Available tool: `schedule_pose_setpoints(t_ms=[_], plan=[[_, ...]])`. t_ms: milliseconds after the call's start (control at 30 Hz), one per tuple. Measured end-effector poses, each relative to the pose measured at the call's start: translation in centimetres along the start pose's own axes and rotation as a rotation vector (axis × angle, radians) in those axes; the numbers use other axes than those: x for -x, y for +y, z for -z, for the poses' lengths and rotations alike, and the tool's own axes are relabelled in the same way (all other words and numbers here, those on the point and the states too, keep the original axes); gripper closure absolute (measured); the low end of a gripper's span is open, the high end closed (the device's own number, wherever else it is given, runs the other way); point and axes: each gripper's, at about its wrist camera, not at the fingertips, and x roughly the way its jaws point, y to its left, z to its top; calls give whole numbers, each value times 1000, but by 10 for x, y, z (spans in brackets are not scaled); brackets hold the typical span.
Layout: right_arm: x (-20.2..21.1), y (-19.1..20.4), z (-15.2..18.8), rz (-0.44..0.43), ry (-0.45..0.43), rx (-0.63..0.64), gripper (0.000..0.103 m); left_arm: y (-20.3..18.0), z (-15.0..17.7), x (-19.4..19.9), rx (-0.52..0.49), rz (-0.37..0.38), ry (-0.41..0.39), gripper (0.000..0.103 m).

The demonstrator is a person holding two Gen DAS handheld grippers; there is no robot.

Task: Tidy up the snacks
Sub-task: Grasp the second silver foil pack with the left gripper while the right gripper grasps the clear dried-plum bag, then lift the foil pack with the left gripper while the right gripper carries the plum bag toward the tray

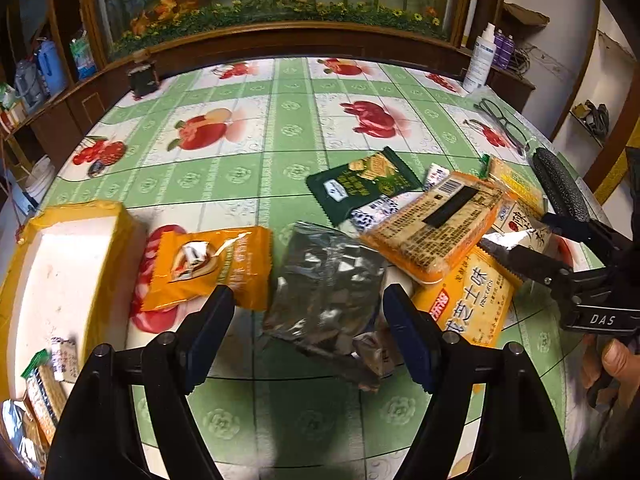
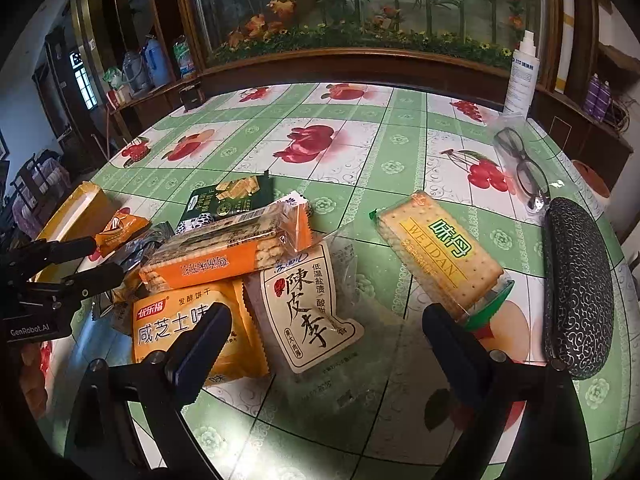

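While my left gripper [image 1: 308,312] gapes empty over the silver pouch [image 1: 326,284], my right gripper [image 2: 326,338] spreads wide, holding nothing, beside the "WEIDAN" crackers [image 2: 438,254] on the table [image 2: 360,152].

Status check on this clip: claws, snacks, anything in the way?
Left claw open over silver packet. Right claw open, empty, above white plum pouch. Snacks still piled; yellow box holds a few. Glasses case beside cracker pack.
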Motion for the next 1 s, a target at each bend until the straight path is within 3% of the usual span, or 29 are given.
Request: schedule_pose_setpoints(t_ms=[67, 133, 267, 400, 433, 467, 500, 667, 1000], plan=[[-2, -2, 0, -17, 5, -9, 6, -6, 2, -2, -29, 28, 7, 26], [-3, -2, 0, -32, 5, -8, 6, -8, 1, -9, -46, -1, 16, 26], [-13, 0, -1, -19, 25, 10, 8, 2, 3, -29, 0, -4, 60, 26], [-22, -1, 0, -29, 34, -1, 13, 8, 1, -31, 12, -19, 34, 26], [-22, -2, 0, -40, 23, -7, 17, 9, 1, -31, 17, -14, 28, 30], [-21, -3, -1, -51, 17, -14, 24, 10, 0, -31, 17, -18, 21, 41], [-20, -4, -1, -62, 16, -22, 36, 11, 0, -30, 16, -23, 18, 44], [-15, -14, -2, -122, 13, -97, 57, 17, 5, -23, 37, 12, 7, 46], [22, -26, 22, -150, -38, -209, 59, 23, 24, 28, 75, 53, -74, 46]])
